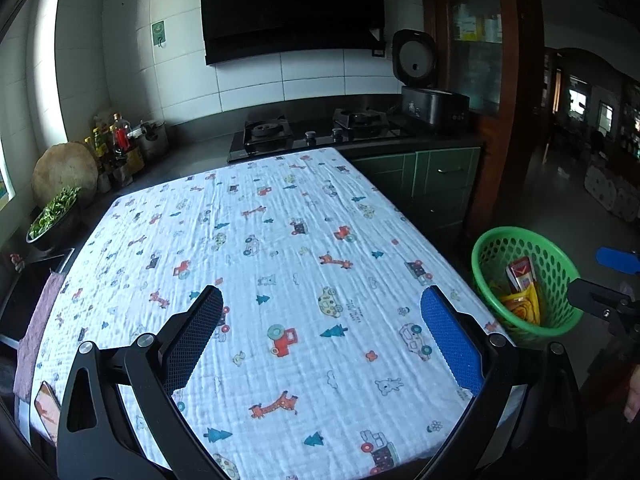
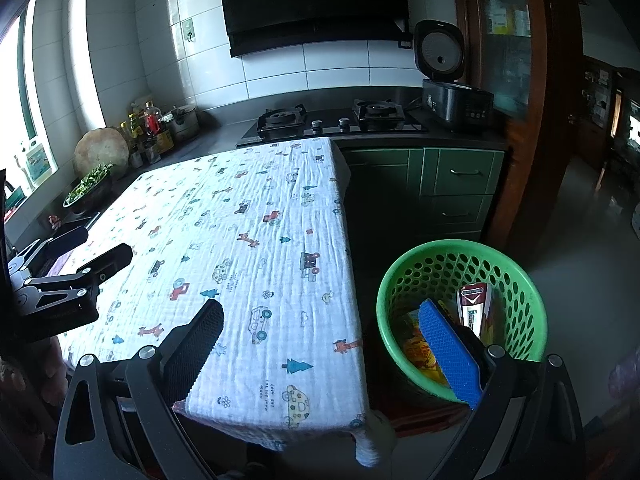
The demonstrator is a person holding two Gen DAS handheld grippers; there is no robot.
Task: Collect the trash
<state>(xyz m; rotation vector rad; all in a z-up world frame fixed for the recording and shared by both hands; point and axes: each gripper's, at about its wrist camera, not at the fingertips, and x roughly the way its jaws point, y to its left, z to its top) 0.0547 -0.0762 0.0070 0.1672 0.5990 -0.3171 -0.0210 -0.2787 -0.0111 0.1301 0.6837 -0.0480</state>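
Where the table ends on its right side, a green perforated basket (image 2: 460, 304) stands on the floor just beside the hanging cloth edge. Inside it lie a red-and-white carton (image 2: 474, 306), leaning against the far wall, and a yellow snack wrapper (image 2: 420, 348) lower down; the same carton (image 1: 520, 274) and wrapper (image 1: 522, 308) show in the left wrist view.

The right tool (image 2: 340, 344) is spread wide and holds nothing; its blue finger (image 2: 448, 352) hangs over the basket's near rim, its black finger over the cloth. Whether the blue finger touches the rim cannot be told. The left tool (image 1: 322, 334) is likewise wide apart and empty, poised above the middle of the table with both pads clear of the cloth.

The table (image 1: 280, 240) is covered with a white crinkled cloth printed with giraffes, cars, trucks and trees. A phone-like object (image 1: 46, 410) lies at its near left corner. Behind stand a dark counter with a two-burner gas hob (image 1: 316, 134), a black range hood above, an open-lidded rice cooker (image 1: 432, 100), bottles (image 1: 116, 140), a bowl of greens (image 1: 54, 218), and green cabinet doors (image 2: 456, 176).
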